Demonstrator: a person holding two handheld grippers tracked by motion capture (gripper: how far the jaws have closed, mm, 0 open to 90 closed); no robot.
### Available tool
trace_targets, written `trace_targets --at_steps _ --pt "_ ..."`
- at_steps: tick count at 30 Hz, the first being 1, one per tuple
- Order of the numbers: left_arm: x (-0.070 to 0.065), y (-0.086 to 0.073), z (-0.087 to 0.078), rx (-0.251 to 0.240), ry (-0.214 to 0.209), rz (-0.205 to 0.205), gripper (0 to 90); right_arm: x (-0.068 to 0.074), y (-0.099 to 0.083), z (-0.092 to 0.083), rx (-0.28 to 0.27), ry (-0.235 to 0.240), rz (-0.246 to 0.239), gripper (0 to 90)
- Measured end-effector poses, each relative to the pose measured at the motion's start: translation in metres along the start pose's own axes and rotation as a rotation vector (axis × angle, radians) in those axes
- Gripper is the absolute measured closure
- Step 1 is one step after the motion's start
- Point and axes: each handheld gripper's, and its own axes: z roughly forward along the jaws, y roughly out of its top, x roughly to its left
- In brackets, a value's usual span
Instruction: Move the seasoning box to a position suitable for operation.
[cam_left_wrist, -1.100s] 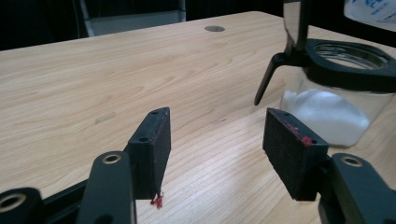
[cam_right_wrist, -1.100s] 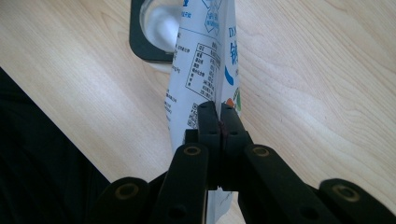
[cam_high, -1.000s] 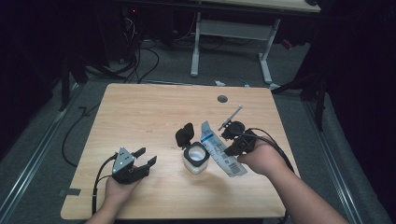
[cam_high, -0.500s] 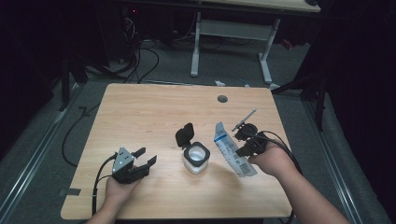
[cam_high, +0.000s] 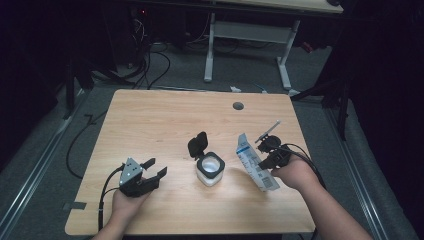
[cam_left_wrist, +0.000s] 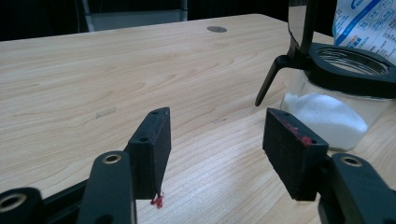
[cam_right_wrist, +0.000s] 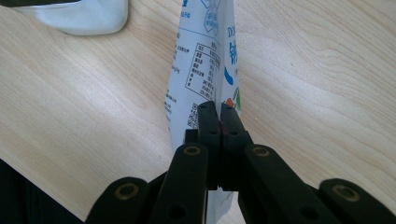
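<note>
A clear jar (cam_high: 209, 169) with white powder inside stands mid-table, its black flip lid (cam_high: 198, 145) open and tilted back. In the left gripper view the jar (cam_left_wrist: 334, 109) sits ahead and to the right of the jaws. My left gripper (cam_high: 150, 171) rests near the front left of the table, open and holding nothing (cam_left_wrist: 215, 158). My right gripper (cam_high: 264, 164) is shut on a white and blue printed pouch (cam_high: 255, 162), held off the table to the right of the jar. The jaws pinch the pouch (cam_right_wrist: 203, 70) at its edge (cam_right_wrist: 219, 116).
The wooden table (cam_high: 150, 120) has a small round grommet (cam_high: 238, 106) near its far edge. Cables trail from both grippers. Another desk's legs (cam_high: 210, 50) and floor cables (cam_high: 150, 65) lie beyond the table in a dark room.
My right gripper has carried the pouch to the right and slightly nearer, away from the jar, tilting it more upright. The left gripper has stayed put.
</note>
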Motion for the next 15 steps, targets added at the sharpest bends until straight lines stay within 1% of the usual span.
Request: trace_targets --at_steps 4,5,9,11,14,15 --pt "0.001 0.0 -0.001 -0.004 0.002 -0.005 42.4 -0.002 -0.002 0.003 -0.011 0.002 -0.001 90.0" --pt "0.002 0.001 -0.002 -0.006 0.0 -0.009 42.4 -0.002 -0.002 0.003 -0.011 0.003 0.013 90.0" --pt "0.003 0.001 -0.003 -0.011 -0.001 -0.016 42.4 -0.004 -0.005 0.002 -0.029 -0.001 0.021 90.0" --pt "0.003 0.001 -0.003 -0.011 -0.002 -0.017 42.4 -0.005 -0.007 0.001 -0.045 0.001 0.027 90.0" --pt "0.003 0.001 -0.003 -0.011 -0.001 -0.017 42.4 -0.006 -0.01 -0.001 -0.081 -0.01 0.03 90.0" --pt "0.003 0.001 -0.003 -0.011 -0.001 -0.017 42.4 -0.006 -0.011 -0.002 -0.089 -0.016 0.04 90.0"
